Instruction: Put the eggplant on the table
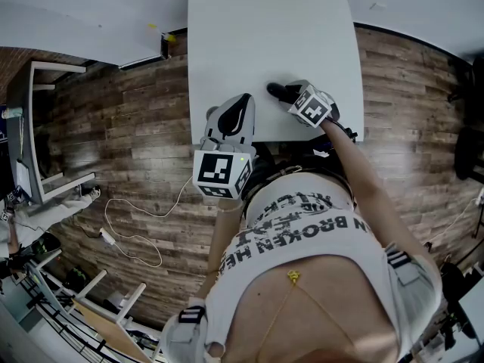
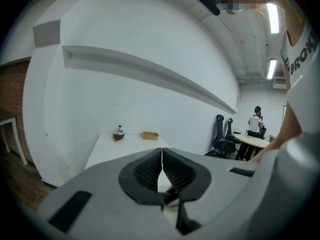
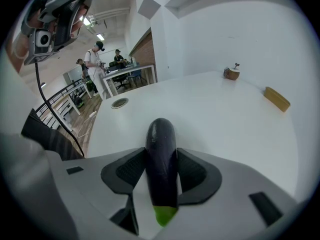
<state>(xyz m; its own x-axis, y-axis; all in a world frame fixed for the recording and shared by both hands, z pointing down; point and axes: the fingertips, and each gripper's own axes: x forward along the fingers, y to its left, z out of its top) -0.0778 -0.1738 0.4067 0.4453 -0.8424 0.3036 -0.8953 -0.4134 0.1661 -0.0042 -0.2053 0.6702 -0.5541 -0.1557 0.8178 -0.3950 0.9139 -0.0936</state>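
A dark purple eggplant [image 3: 160, 131] with a green stem end lies lengthwise between the pads of my right gripper [image 3: 161, 156], which is shut on it. Its rounded tip points out over the white table [image 3: 215, 114]. In the head view the right gripper [image 1: 299, 97] holds the eggplant [image 1: 275, 91] just above the table's [image 1: 265, 29] near edge. My left gripper [image 1: 236, 116] hangs at the near edge to the left. Its jaws are shut with nothing between them, as the left gripper view [image 2: 161, 156] shows.
At the table's far end stand a small brown round object [image 3: 231, 73] and a tan tray [image 3: 277, 98]. A round grommet [image 3: 119, 102] sits in the tabletop. A white cable [image 1: 132, 225] lies on the wood floor at left. People stand at desks [image 3: 125, 71] farther back.
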